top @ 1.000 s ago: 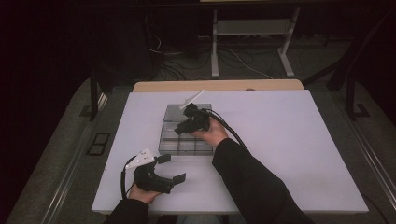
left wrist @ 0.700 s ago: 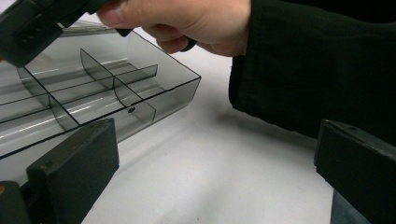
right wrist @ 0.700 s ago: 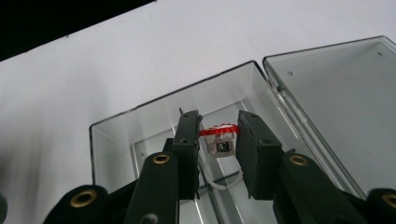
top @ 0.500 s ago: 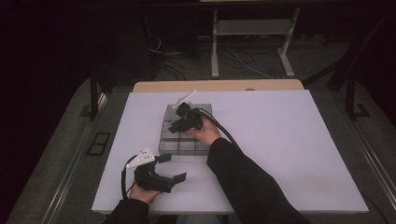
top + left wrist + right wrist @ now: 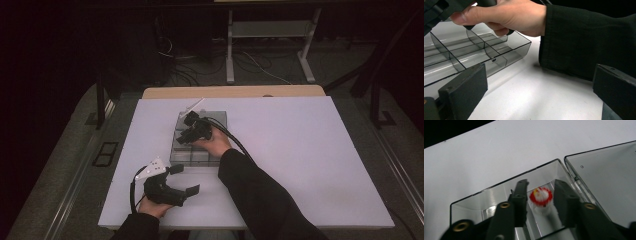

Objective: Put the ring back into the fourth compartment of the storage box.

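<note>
A clear compartment box lies mid-table, its lid folded flat beside it. My right gripper hangs over the box's far left corner. In the right gripper view its jaws reach into a corner compartment and stand narrowly either side of a small red-and-white bristly piece, which looks blurred, with a thin gap on each side. My left gripper rests near the table's front edge, open and empty; the left gripper view looks between its wide-apart jaws at the box.
The white table has broad bare room to the right of the box. The person's right sleeve crosses the front middle. Beyond the table's far edge are a wooden strip, cables and a stand's legs.
My right gripper has moved left across the box, from its middle toward the far left corner. The left gripper has stayed put.
</note>
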Action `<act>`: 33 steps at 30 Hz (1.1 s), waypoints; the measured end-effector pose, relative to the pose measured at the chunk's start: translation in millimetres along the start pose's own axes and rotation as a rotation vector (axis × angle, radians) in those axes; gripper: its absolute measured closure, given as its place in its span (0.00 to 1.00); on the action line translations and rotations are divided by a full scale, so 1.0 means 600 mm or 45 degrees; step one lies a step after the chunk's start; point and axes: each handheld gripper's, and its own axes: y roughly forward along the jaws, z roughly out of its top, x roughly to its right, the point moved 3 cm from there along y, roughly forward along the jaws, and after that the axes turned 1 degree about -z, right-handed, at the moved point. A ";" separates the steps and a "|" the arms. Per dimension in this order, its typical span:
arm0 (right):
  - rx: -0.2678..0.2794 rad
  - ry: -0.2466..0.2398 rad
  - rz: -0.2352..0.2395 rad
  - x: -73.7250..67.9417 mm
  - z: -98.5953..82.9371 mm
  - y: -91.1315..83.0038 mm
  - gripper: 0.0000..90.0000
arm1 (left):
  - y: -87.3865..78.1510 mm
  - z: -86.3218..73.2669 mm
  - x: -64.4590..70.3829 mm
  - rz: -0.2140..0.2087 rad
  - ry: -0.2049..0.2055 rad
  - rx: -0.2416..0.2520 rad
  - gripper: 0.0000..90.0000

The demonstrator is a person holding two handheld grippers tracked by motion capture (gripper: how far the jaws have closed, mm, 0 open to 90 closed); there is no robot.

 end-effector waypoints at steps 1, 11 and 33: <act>-0.002 -0.001 0.002 -0.001 0.000 -0.001 0.65 | 0.000 0.000 0.000 0.001 0.001 0.000 0.00; 0.016 -0.032 0.003 -0.017 0.002 -0.030 0.56 | 0.000 -0.001 0.000 0.004 -0.002 -0.003 0.00; 0.061 0.035 -0.029 -0.031 -0.038 -0.133 0.00 | -0.002 -0.003 0.000 0.010 -0.011 -0.001 0.00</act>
